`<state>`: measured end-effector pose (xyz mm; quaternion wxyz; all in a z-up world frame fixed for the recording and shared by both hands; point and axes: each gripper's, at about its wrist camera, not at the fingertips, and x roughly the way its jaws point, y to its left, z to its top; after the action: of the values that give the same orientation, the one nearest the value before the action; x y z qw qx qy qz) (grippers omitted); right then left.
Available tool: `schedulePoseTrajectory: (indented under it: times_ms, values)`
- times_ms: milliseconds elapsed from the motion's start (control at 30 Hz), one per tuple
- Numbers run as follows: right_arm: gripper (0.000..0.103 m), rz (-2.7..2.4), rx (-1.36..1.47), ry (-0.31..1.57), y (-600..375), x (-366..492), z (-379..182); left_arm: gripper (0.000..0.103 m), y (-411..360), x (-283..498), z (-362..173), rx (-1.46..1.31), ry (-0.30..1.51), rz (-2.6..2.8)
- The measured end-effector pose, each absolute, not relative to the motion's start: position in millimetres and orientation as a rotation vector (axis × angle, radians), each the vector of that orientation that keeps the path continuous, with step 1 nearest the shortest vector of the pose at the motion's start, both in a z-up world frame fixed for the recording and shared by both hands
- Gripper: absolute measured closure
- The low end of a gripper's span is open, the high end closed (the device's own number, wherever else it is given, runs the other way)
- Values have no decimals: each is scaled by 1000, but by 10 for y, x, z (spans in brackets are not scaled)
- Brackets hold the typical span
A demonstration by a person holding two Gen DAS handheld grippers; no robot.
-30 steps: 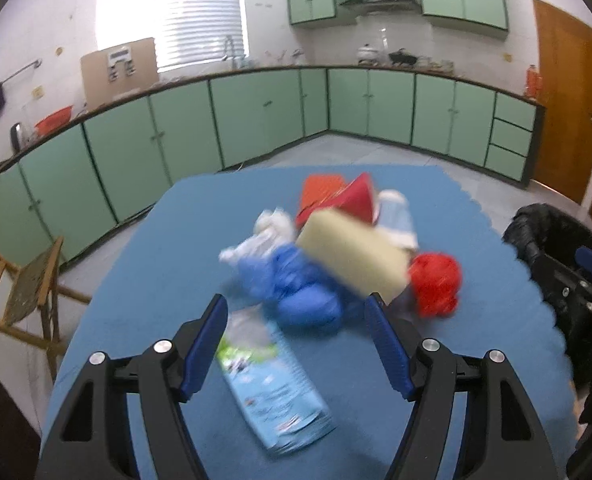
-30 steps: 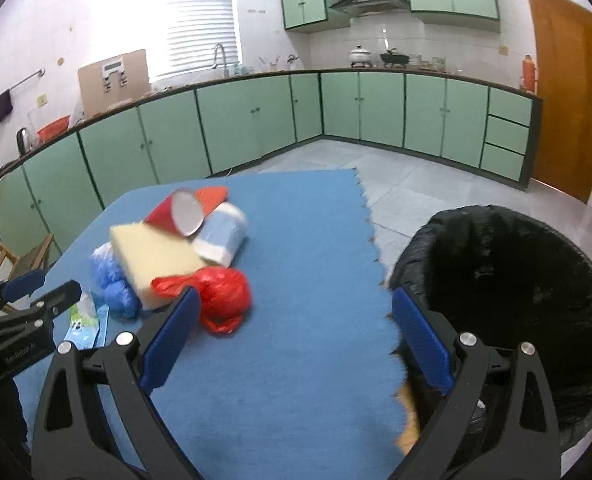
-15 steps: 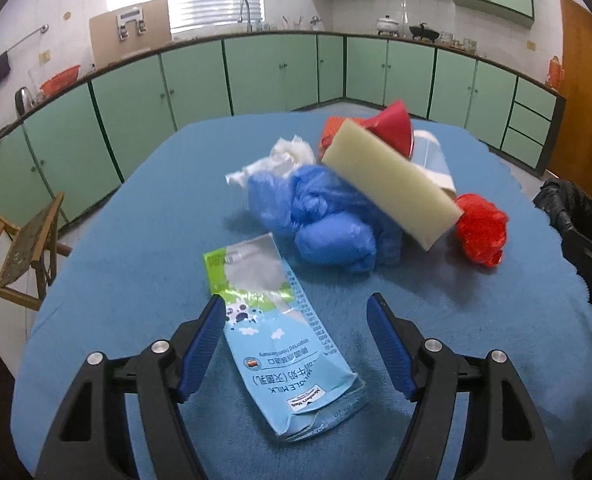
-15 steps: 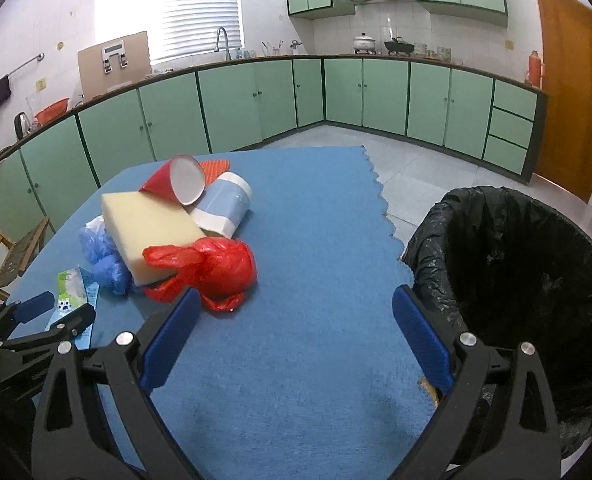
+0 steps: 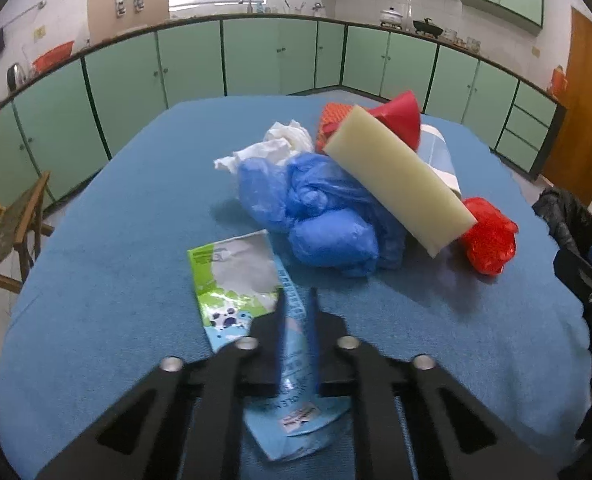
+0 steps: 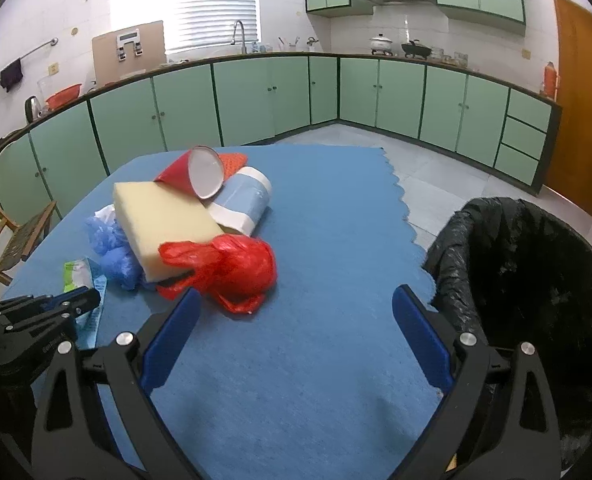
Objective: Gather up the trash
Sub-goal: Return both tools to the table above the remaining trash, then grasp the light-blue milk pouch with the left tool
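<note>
A flattened light-blue and green milk carton [image 5: 236, 276] lies on the blue table cloth [image 5: 116, 240]. My left gripper [image 5: 296, 296] is shut on the carton's right edge, which shows between the pads; it also appears low in the right wrist view as the left gripper [image 6: 84, 298] over the carton [image 6: 78, 270]. Behind it is a heap: blue plastic bags [image 5: 320, 208], a cream foam block [image 5: 396, 176], white tissue [image 5: 272, 148], a red cup [image 6: 200, 172] and a red bag [image 6: 232, 268]. My right gripper [image 6: 298, 294] stands open just in front of the red bag, holding nothing.
A black-lined trash bin [image 6: 536, 280] stands off the table's right edge. A blue-and-white paper roll [image 6: 244, 200] and an orange item [image 5: 332, 116] lie in the heap. A wooden chair [image 5: 12, 232] is at the left. Green kitchen cabinets line the far walls.
My left gripper dropped onto the milk carton and its jaws went from wide open to shut on it. The right gripper edged closer to the red bag, still open.
</note>
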<state>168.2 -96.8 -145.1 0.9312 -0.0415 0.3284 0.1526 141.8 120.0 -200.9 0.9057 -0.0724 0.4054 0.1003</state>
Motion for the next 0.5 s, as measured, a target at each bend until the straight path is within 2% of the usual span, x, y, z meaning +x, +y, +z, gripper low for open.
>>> schedulePoseTrajectory:
  times_ms: [133, 167, 200, 267, 333, 400, 500]
  values:
    - [9, 333, -88, 668, -883, 1701, -1422, 101, 1305, 1385, -1994, -182, 848, 213]
    - [9, 338, -92, 667, -860, 1699, -1419, 97, 1360, 1338, -1971, -197, 843, 227]
    - [9, 341, -97, 667, -844, 1697, -1419, 79, 1393, 1312, -1956, -209, 839, 231]
    - [9, 343, -104, 670, -832, 1692, -1431, 51, 1418, 1257, -1911, -220, 828, 240]
    - [9, 340, -104, 677, -828, 1693, -1450, 49, 1404, 1218, -1858, -225, 806, 237]
    - [9, 337, -100, 684, -840, 1697, -1469, 41, 1354, 1229, -1846, -224, 809, 227]
    - [9, 336, -96, 687, -865, 1706, -1484, 36, 1298, 1258, -1880, -219, 825, 226]
